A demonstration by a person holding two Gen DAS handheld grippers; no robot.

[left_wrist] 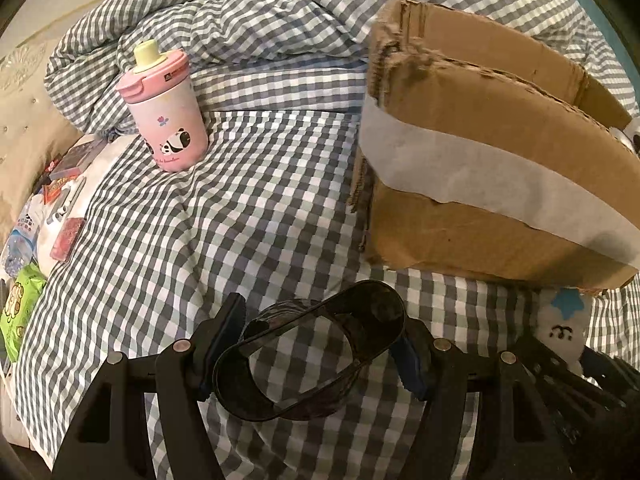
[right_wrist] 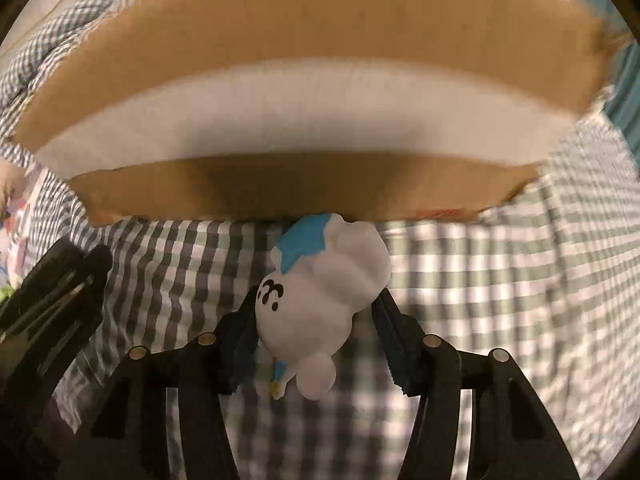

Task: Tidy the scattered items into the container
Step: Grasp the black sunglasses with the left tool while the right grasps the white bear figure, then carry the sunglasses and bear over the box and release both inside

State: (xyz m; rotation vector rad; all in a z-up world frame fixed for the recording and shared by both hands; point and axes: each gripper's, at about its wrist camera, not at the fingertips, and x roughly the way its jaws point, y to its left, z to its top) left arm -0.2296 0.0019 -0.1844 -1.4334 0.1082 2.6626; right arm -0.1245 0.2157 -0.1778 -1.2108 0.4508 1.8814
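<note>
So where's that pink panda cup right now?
In the left wrist view the pink panda cup stands upright on the checked bedspread, upper left, in front of the bunched duvet and well left of the cardboard box.

Checked bedsheet (left_wrist: 260, 200), grey and white, covered bed; matching duvet (left_wrist: 240, 20) lay bunched along far side. Beige padded headboard (left_wrist: 24, 136) stood at left edge, clear glass dish (left_wrist: 20, 64) above it. White surface (left_wrist: 100, 168) beside bed held clutter: red flat packet (left_wrist: 68, 238), dark red box (left_wrist: 78, 156), green snack packet (left_wrist: 18, 312), blue-labelled water bottle (left_wrist: 18, 244). Teal wall (right_wrist: 630, 80) showed at right edge
</note>
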